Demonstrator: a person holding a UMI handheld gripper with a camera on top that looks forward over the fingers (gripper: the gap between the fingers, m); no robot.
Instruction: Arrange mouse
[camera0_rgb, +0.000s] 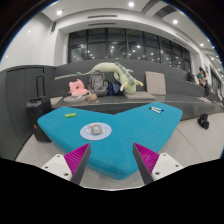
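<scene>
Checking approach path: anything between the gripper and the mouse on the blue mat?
Nothing visible. The mouse sits on the blue mat, just ahead of the open gripper, with only bare mat between.

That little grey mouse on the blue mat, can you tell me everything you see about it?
The mouse is small, rounded and light grey, with a darker spot on top, maybe a wheel or button. It looks like smooth plastic. It lies flat on the blue mat, just beyond the tool's fingers, nearer the left one. The open tool isn't touching it; only the mat is. No cable shows.
</scene>
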